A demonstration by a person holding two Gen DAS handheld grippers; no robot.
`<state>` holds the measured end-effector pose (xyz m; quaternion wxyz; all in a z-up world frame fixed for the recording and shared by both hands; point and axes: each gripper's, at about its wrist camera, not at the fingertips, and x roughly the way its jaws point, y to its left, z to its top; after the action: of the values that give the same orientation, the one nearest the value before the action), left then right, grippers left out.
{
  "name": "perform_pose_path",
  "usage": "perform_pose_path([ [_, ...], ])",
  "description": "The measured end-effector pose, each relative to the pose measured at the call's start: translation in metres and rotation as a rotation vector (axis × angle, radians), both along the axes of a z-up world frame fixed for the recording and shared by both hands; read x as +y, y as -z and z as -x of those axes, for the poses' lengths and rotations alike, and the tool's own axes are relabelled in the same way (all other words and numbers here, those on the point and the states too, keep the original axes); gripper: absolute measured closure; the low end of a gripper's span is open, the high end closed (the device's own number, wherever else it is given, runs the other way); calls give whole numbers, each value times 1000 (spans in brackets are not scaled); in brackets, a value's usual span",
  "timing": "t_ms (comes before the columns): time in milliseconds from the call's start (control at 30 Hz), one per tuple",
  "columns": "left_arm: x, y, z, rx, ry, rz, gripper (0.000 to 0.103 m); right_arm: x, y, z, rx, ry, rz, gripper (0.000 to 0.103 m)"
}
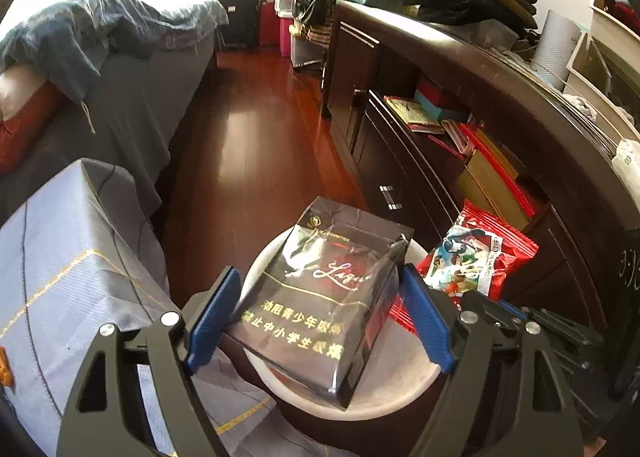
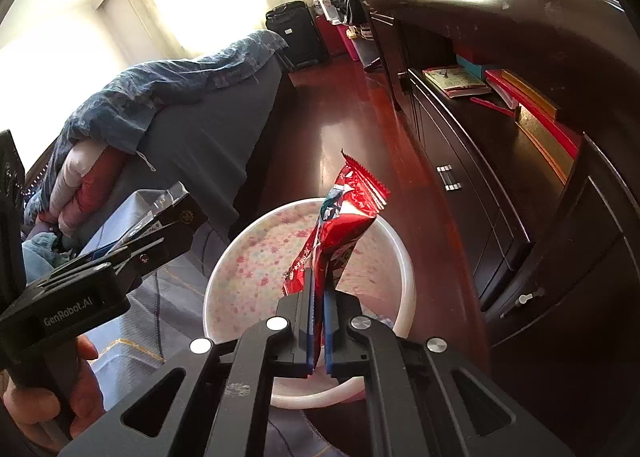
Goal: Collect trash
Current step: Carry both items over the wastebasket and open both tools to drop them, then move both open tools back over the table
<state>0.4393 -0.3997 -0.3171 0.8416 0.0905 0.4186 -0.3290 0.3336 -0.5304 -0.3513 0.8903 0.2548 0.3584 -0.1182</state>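
Wrapper, light, crinkly and slippery, is pinched by its lower edge in the right gripper above the bin; the left gripper clamps a stiff, glossy cigarette pack by its sides.

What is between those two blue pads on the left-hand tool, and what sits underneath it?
In the left wrist view, a dark cigarette pack sits between the left gripper's blue pads. Beneath it is the white bin.
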Motion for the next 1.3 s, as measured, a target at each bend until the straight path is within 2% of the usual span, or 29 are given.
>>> perform_pose_path([
  [133,0,1,-3,-3,-5,-9,16,-2,2,-2,5,3,8,94],
  [233,2,-3,-5,-7,-18,11,10,-2,3,-4,6,7,13,89],
  [333,4,-10,-4,-18,-23,31,8,-3,3,-4,8,9,9,86],
  [700,34,-41,11,-85,-56,76,7,10,-10,-2,-7,-15,6,77],
  [800,47,-49,16,-93,-75,85,6,20,-18,-1,-11,-32,8,71],
  [933,74,-64,23,-119,-128,92,5,37,-33,3,-24,-64,14,58],
  [1200,152,-81,35,-158,-319,51,4,93,-58,7,-52,-191,22,38],
  [1300,189,-82,35,-156,-415,39,4,118,-67,6,-60,-251,35,37],
])
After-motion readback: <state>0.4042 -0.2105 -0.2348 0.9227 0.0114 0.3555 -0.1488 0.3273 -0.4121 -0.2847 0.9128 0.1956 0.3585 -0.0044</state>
